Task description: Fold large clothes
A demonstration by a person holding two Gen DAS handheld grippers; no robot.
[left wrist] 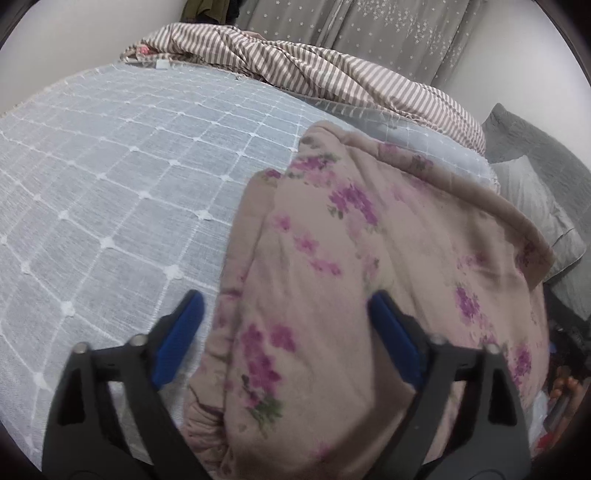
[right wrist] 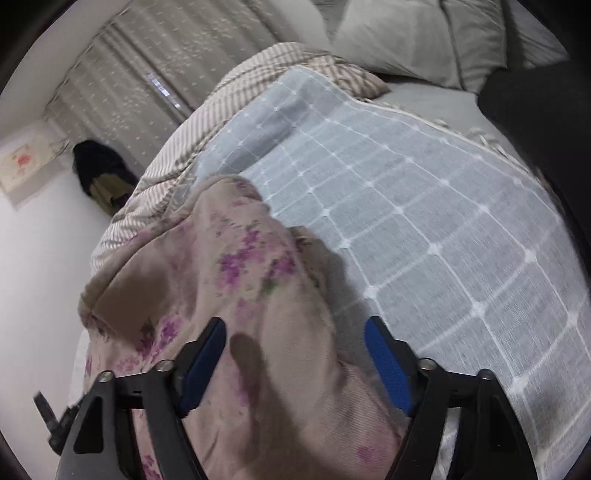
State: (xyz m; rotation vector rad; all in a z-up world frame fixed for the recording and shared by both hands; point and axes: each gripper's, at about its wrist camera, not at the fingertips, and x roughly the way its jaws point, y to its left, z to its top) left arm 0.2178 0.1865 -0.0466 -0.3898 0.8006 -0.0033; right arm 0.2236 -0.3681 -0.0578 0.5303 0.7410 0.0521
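Note:
A large beige garment with purple flowers [left wrist: 332, 258] lies bunched on a bed covered by a light blue grid-pattern spread [left wrist: 110, 166]. My left gripper [left wrist: 284, 317] is open, its blue pads wide apart just above the garment's near end, with cloth lying between the jaws. In the right wrist view the same floral garment [right wrist: 229, 266] lies over the spread [right wrist: 424, 206]. My right gripper [right wrist: 295, 350] is open too, its jaws straddling a fold of the garment. Neither gripper pinches the cloth.
A brown-and-white striped blanket [left wrist: 295, 70] is heaped along the far side of the bed. Grey pillows [right wrist: 399, 40] lie at the head. Starred grey curtains [left wrist: 388, 26] hang behind. A dark bundle of clothes [right wrist: 99, 166] sits by the white wall.

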